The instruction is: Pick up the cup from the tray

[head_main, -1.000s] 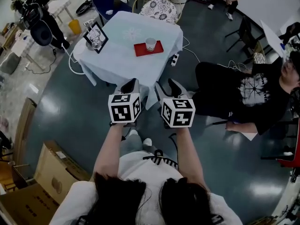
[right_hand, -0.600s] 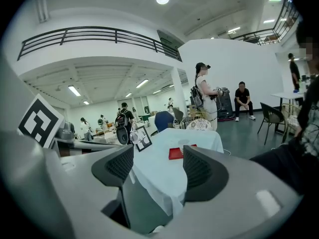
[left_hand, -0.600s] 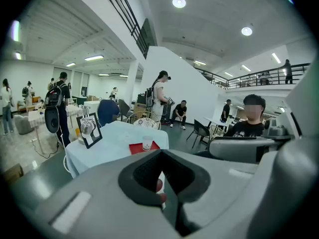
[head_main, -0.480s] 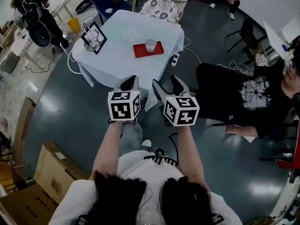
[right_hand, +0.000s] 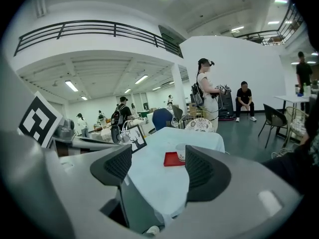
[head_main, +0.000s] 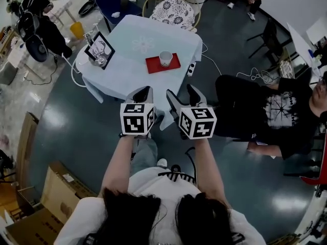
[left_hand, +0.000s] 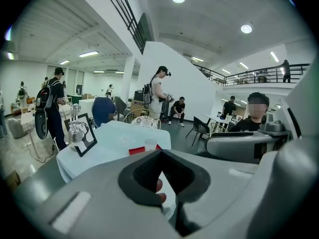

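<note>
Right gripper (head_main: pixel 181 92) jaws wide, empty; left gripper (head_main: pixel 141 93) jaws together, empty; cup (head_main: pixel 165 58) on tray (head_main: pixel 153 66), well apart.

A square table (head_main: pixel 127 70) under a pale cloth stands on the dark floor (head_main: pixel 76 121) ahead of me, the cloth hanging down past its edges. A red tray (head_main: pixel 153 66) lies flat on it, right of the middle. A black frame (head_main: pixel 106 41) stands tilted at the left corner, well apart from the tray, with a clear glass piece (head_main: pixel 98 59) just beside it.
</note>
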{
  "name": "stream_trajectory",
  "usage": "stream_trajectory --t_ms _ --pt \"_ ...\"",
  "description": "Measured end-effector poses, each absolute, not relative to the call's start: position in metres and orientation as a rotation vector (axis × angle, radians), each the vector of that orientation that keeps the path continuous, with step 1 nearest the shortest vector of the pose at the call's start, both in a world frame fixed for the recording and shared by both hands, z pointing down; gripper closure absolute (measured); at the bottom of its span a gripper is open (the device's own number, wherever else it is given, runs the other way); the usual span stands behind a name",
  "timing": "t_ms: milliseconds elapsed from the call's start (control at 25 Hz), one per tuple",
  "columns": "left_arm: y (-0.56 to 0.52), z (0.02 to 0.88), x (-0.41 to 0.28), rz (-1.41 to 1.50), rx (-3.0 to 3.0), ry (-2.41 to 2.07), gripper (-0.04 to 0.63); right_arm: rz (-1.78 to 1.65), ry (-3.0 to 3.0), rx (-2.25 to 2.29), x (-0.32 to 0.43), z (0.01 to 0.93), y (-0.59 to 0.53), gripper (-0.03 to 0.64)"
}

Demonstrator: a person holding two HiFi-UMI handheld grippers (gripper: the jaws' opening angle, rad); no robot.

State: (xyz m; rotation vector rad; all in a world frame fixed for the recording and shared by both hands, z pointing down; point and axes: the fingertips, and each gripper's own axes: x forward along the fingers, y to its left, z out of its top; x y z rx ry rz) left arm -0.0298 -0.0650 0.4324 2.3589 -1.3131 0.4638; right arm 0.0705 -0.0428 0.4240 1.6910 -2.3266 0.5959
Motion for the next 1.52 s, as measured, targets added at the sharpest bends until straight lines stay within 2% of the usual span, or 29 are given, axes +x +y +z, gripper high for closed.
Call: stream_trajectory --t_ms 720,1520 --pt "-0.198 0.454 -0.048 0.458 2.312 -1.266 0.595 0.618 -2.226 1.705 0.050 0.450 -0.161 0.235" --pt "-0.282 0.505 -0.038 0.589 2.253 -1.221 0.595 0.611 -2.084 1.682 0.062 0.506 -0.249 0.194"
